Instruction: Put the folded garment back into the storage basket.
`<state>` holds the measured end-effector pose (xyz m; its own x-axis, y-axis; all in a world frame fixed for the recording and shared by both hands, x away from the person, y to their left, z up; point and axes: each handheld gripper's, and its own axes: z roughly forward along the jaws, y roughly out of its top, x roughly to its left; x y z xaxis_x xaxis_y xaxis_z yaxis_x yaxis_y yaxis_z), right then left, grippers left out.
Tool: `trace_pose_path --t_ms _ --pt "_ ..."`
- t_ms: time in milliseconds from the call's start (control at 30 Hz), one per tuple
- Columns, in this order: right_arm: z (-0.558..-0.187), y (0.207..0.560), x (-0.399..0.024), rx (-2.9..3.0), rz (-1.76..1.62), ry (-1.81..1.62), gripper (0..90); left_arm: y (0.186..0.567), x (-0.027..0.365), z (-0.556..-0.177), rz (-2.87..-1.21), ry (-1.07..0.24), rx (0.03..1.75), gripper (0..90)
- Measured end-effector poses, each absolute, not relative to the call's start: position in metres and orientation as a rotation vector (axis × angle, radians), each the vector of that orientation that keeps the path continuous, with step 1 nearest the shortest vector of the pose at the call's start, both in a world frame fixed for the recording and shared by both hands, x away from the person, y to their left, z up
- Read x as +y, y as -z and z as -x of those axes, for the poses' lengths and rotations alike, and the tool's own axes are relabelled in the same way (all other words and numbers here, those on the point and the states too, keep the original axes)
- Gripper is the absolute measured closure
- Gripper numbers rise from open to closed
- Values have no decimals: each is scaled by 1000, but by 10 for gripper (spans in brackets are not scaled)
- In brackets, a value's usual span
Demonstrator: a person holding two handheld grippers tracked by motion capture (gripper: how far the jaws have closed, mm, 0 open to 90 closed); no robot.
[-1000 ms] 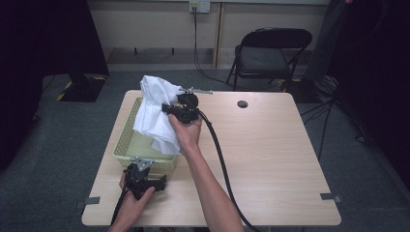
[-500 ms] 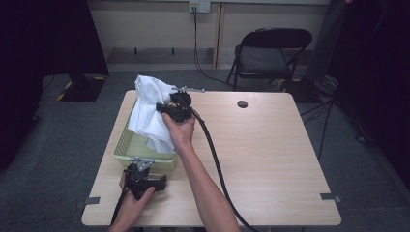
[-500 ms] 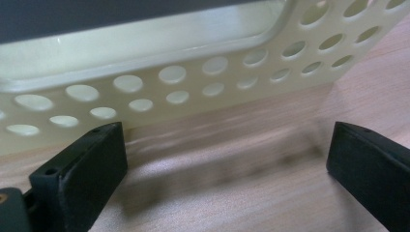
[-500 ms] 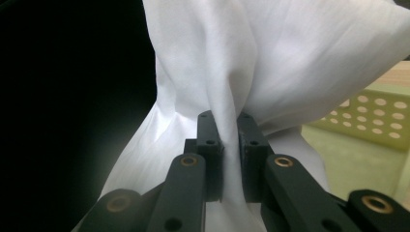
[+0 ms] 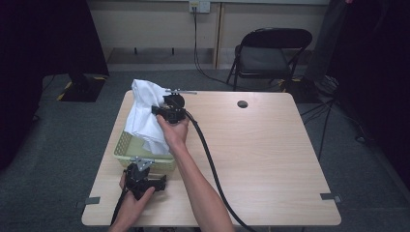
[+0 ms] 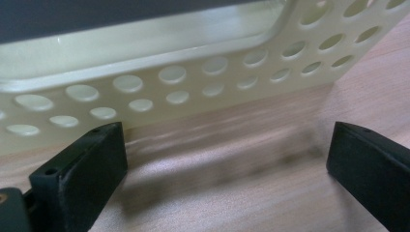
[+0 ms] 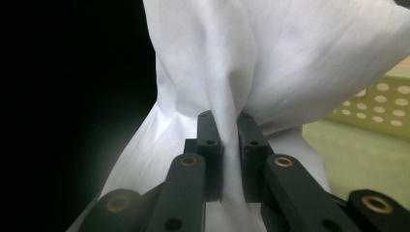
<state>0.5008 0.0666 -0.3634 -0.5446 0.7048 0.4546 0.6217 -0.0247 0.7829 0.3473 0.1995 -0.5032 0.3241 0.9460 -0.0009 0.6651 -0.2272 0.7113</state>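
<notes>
Right tool (image 7: pixel 227 145) (clamping white cloth (image 7: pixel 270 58)) has shifted toward basket (image 5: pixel 126 145).

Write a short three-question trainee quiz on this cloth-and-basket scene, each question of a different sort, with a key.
1. True or false: the right gripper has its jaws shut on the white cloth.
2. What stands right in front of the left gripper? A basket wall, B chair, C socket.
3. Fill in: the basket sits on the table's ____ side, as the high view shows it.

Key: 1 true; 2 A; 3 left.
</notes>
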Motion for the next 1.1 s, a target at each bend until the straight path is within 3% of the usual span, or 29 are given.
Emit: trace_pose_path --t_ms 1100 --pt "-515 406 81 2136 -1547 -1550 829 503 199 -347 -1983 -588 1409 1"
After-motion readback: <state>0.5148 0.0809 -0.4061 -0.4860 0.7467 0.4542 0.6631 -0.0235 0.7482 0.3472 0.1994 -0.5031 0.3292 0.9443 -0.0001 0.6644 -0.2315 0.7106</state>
